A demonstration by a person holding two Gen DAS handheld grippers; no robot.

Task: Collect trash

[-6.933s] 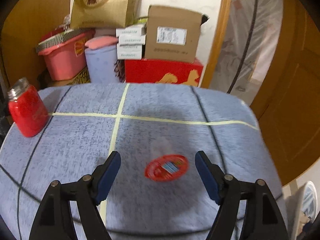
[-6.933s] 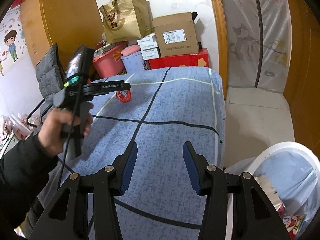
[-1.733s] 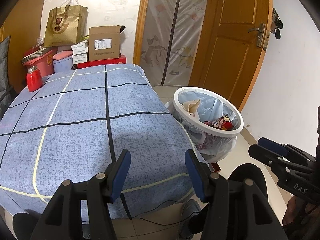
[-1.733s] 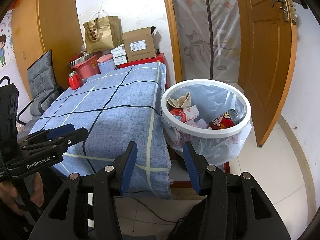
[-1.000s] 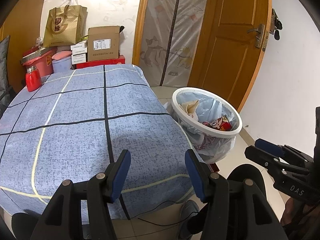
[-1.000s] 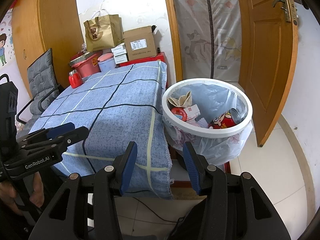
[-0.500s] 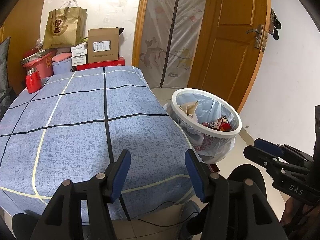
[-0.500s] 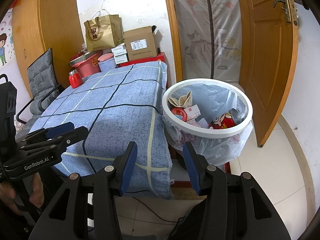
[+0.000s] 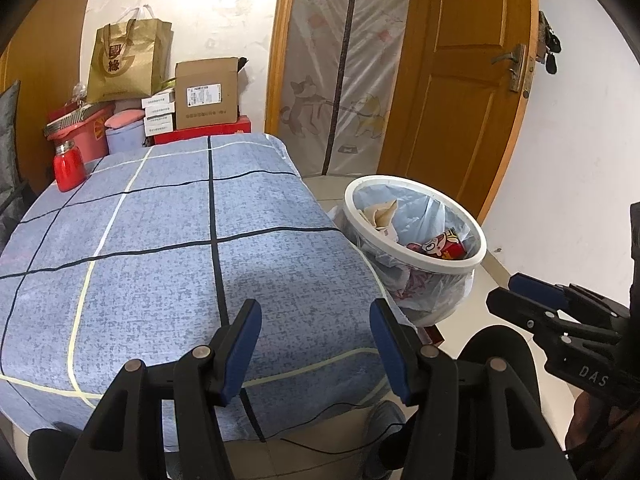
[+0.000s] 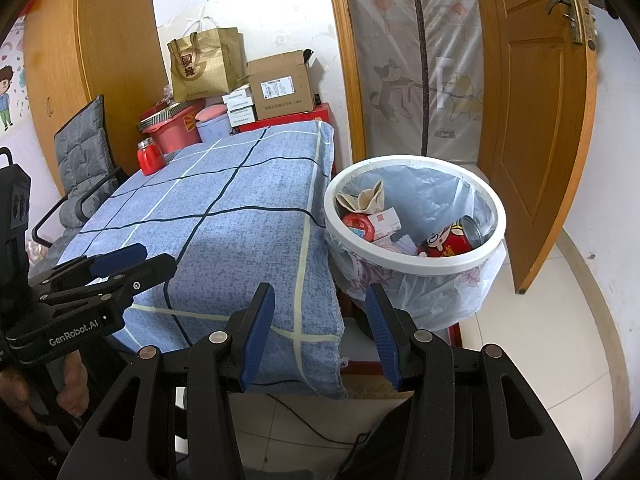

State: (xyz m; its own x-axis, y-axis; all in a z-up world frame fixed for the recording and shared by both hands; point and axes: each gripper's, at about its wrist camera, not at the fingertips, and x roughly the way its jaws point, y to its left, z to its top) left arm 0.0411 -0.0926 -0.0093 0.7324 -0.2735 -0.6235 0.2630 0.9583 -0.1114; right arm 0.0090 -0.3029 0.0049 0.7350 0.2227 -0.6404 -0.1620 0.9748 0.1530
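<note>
A white-rimmed bin (image 10: 400,263) with a clear liner stands on the floor right of the table (image 9: 160,220). Inside it lie a red cartoon can (image 10: 448,240), a red round lid (image 10: 358,226), a small white carton (image 10: 385,219) and crumpled beige paper (image 10: 360,198). My left gripper (image 9: 316,336) hangs open and empty over the table's near right corner. My right gripper (image 10: 320,320) is open and empty too, low between the table edge and the bin. Each wrist view catches the other tool: right gripper (image 9: 516,292), left gripper (image 10: 148,260).
A red jar (image 9: 69,162) stands at the table's far left corner. Boxes, a paper bag and pink tubs (image 9: 80,132) are stacked behind the table. A grey chair (image 10: 84,160) is on its left, an open wooden door (image 10: 532,120) beyond the bin, a cable on the floor.
The red lid that lay on the table between my left fingers some seconds ago is now in the bin. Over the last second neither gripper has moved.
</note>
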